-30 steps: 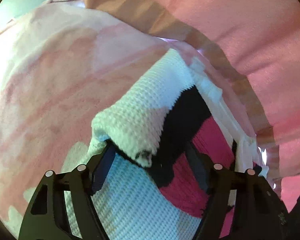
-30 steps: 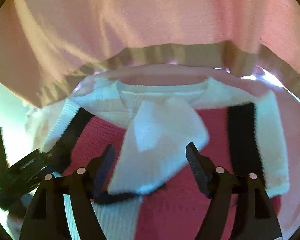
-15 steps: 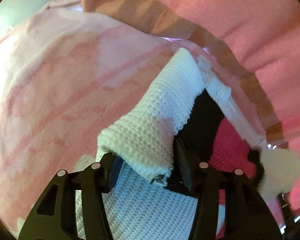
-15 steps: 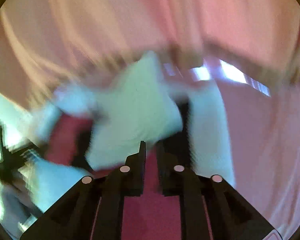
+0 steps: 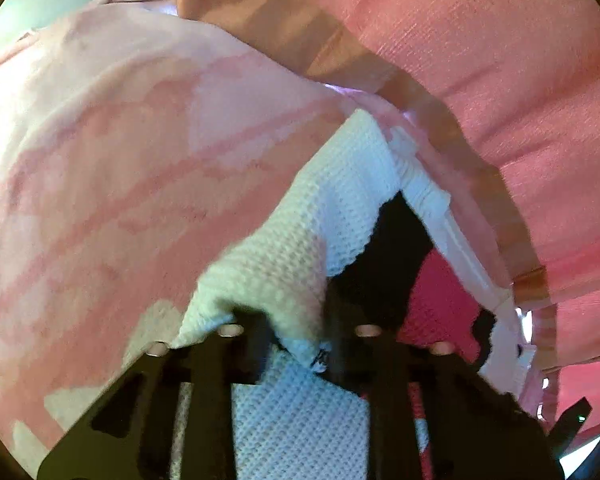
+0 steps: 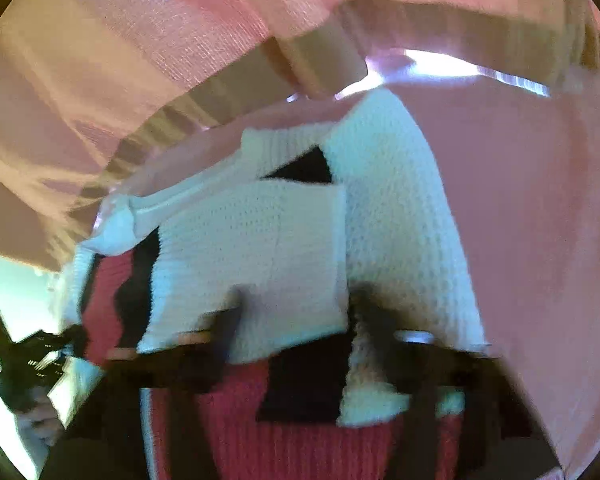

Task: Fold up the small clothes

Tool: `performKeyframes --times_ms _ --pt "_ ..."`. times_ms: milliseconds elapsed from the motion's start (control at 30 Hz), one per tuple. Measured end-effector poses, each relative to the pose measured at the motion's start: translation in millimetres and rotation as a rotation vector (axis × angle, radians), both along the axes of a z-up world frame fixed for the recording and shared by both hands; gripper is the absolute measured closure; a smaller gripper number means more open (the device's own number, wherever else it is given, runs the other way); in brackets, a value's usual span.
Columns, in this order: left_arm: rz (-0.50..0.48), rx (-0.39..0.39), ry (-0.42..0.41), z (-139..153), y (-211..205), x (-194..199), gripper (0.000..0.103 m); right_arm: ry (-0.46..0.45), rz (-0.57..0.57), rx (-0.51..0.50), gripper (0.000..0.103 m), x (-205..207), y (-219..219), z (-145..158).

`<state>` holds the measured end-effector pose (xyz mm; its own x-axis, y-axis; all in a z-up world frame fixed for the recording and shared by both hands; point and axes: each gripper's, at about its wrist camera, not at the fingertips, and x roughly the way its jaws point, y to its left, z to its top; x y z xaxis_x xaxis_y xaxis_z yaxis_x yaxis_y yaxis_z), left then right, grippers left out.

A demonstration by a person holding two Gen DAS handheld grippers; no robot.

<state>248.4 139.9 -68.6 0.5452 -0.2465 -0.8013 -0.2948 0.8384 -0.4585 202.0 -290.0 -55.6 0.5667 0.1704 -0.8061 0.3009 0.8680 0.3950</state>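
A small knitted sweater, white waffle knit with black and magenta blocks, lies on a pink patterned cloth. In the left wrist view its white sleeve (image 5: 320, 220) is bunched between my left gripper's (image 5: 296, 336) fingers, which are shut on it. In the right wrist view a folded white sleeve (image 6: 260, 248) lies across the magenta body (image 6: 284, 432). My right gripper (image 6: 292, 332) sits over that sleeve with its fingers apart; the view is blurred. The left gripper also shows in the right wrist view (image 6: 32, 360) at the far left.
The pink and white patterned cloth (image 5: 120, 180) covers the surface under the sweater. A pink ribbed fabric with a tan striped hem (image 5: 480, 80) hangs close over the far side; it also fills the top of the right wrist view (image 6: 140, 60).
My left gripper closed on the white sleeve and lifted it. My right gripper shut, swung to the right over the sweater, and now stands open again over the folded sleeve.
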Motion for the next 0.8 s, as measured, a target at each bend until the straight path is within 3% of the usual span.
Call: performKeyframes --times_ms 67,167,267,300,367,433,467,533,567,633,700,767,800 --pt "0.023 -0.001 -0.044 12.1 3.2 -2.5 0.095 -0.062 -0.002 0.048 0.093 4.3 6.9 16.3" --pt "0.032 0.025 -0.130 39.4 6.8 -8.3 0.095 -0.244 0.048 -0.032 0.094 -1.3 21.9 81.1" --pt "0.021 0.036 -0.113 39.3 7.2 -5.3 0.095 -0.344 0.054 -0.143 0.094 -10.7 19.6 121.4" --pt "0.013 0.053 -0.088 31.1 7.0 -2.9 0.095 -0.326 0.045 -0.173 0.094 -10.6 13.6 118.0" --pt "0.012 0.044 -0.010 7.3 5.6 1.6 0.094 -0.211 0.011 -0.158 0.095 -1.5 -5.2 80.6" --pt "0.012 0.034 0.024 -4.6 1.9 0.8 0.094 -0.032 -0.014 -0.161 0.095 6.2 -18.1 19.0" --pt "0.006 0.070 0.015 -2.1 -3.7 -0.3 0.094 0.004 -0.014 -0.152 0.095 3.8 -21.1 4.9" --pt "-0.008 0.118 -0.004 3.0 -11.7 -1.0 0.094 -0.021 -0.035 -0.111 0.095 3.7 -24.7 11.0" --pt "-0.006 0.137 -0.009 4.8 -13.1 -2.0 0.094 -0.074 -0.030 -0.100 0.095 4.5 -23.9 28.8" --pt "-0.004 0.142 -0.001 2.0 -11.1 -1.5 0.094 -0.118 -0.010 -0.126 0.095 4.3 -21.1 45.1" --pt "-0.001 0.143 0.004 -1.4 -8.5 -0.7 0.094 -0.078 0.000 -0.142 0.095 6.1 -20.9 32.1" --pt "-0.010 0.161 0.002 -1.8 -12.2 -0.1 0.093 0.029 -0.003 -0.121 0.095 8.0 -25.0 -4.4" --pt "-0.012 0.170 0.000 -1.1 -13.8 0.0 0.093 -0.005 -0.016 -0.109 0.095 5.2 -26.8 -5.7"
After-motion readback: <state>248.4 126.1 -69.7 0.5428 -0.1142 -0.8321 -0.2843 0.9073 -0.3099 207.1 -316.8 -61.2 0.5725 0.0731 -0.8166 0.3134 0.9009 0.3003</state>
